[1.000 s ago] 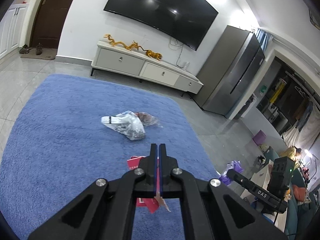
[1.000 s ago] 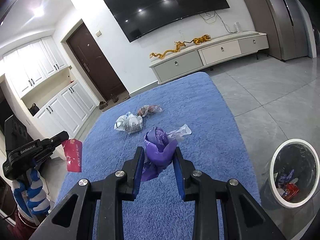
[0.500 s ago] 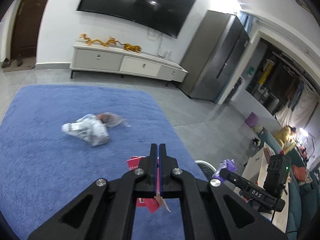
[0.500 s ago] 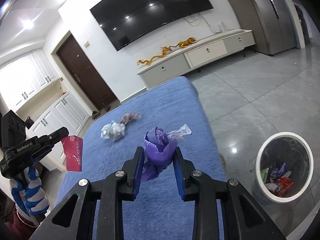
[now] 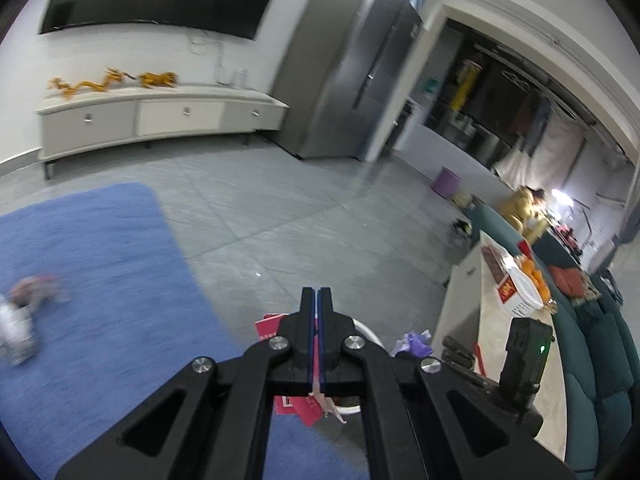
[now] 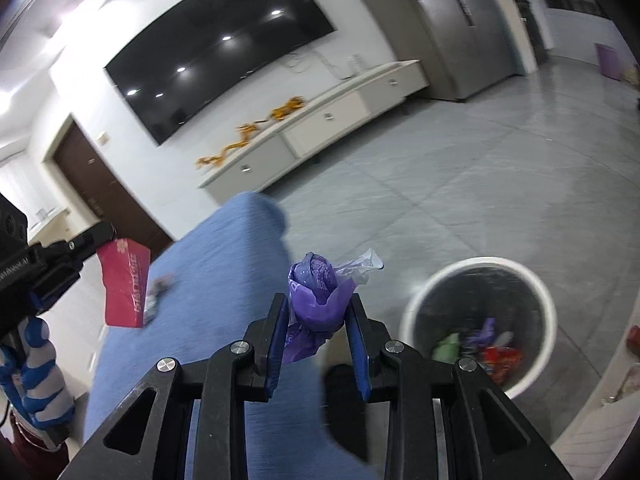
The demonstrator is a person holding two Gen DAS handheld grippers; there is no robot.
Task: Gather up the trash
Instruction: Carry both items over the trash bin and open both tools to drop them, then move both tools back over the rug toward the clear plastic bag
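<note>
Fingers of the left gripper (image 5: 316, 300) pinch a red packet (image 6: 125, 282); right gripper (image 6: 318, 308) clamps a purple wrapper (image 6: 316, 290) beside the bin (image 6: 540, 308).

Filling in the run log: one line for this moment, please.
left: shut on red packet | right: shut on purple wrapper | bin: nearby, holds trash

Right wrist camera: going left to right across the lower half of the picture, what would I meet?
Black left gripper → flat red paper packet it pinches → crumpled purple plastic wrapper between the right gripper fingers → round white-rimmed trash bin holding wrappers.
</note>
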